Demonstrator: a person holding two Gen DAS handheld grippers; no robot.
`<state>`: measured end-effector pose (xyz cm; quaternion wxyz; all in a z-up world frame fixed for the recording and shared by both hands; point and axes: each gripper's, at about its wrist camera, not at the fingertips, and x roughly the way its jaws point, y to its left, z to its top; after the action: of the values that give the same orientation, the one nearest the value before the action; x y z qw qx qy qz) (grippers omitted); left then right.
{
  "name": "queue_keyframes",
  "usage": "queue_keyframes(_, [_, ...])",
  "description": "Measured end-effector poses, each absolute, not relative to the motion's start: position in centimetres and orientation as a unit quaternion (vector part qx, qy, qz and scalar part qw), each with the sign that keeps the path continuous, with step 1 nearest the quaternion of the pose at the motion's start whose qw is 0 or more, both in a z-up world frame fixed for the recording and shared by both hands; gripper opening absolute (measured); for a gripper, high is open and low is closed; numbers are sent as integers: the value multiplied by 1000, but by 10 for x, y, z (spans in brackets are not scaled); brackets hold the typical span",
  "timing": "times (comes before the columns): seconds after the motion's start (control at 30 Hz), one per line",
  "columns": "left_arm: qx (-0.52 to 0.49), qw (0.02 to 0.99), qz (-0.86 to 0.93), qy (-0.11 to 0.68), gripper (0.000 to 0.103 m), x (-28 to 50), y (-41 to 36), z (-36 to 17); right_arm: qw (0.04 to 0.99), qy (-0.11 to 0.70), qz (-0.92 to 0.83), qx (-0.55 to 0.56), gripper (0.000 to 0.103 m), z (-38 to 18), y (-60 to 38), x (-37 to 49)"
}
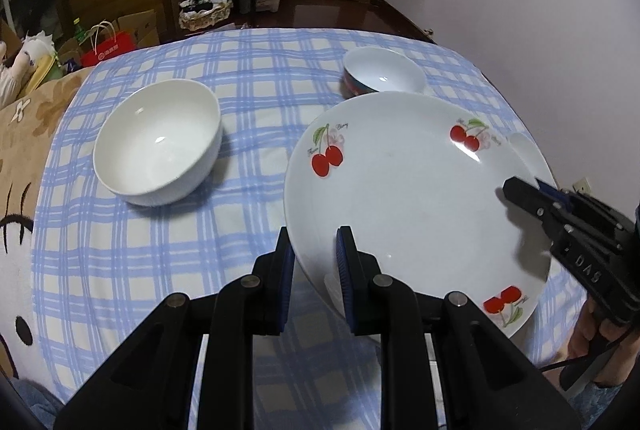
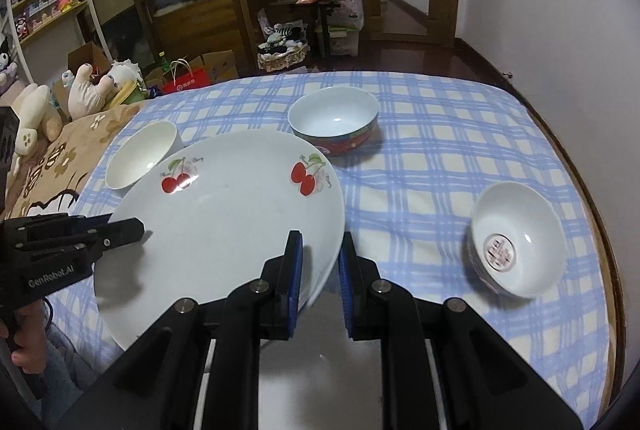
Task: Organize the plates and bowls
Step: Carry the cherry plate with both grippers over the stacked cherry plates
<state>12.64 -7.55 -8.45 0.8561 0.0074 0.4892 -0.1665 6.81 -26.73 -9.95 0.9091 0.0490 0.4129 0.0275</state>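
I held a large white plate (image 1: 408, 190) with cherry prints between both tongs, lifted just above a bed covered in a blue checked sheet (image 1: 160, 262). My left tongs (image 1: 316, 250) were clamped on the plate's near left rim, one blue pad above it and one below. My right tongs (image 2: 320, 254) were clamped the same way on the opposite rim.

Three bowls sat on the sheet. A plain white bowl (image 1: 158, 148) stood to the left of the plate, near it but apart. A bowl with a red patterned outside (image 2: 334, 124) stood beyond the plate's far edge. A third bowl (image 2: 518, 250), white with a pink emblem inside, was tilted toward me, well off to the right.

A brown cartoon blanket (image 1: 24, 158) lay at the bed's left side.
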Motion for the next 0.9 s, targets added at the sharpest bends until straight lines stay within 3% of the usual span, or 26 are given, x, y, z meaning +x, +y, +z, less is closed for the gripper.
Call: queue_keyframes(0.9, [72,831,-225,504,21,59,-123,-91,893,441,-21,91,18,-107,-305,-27])
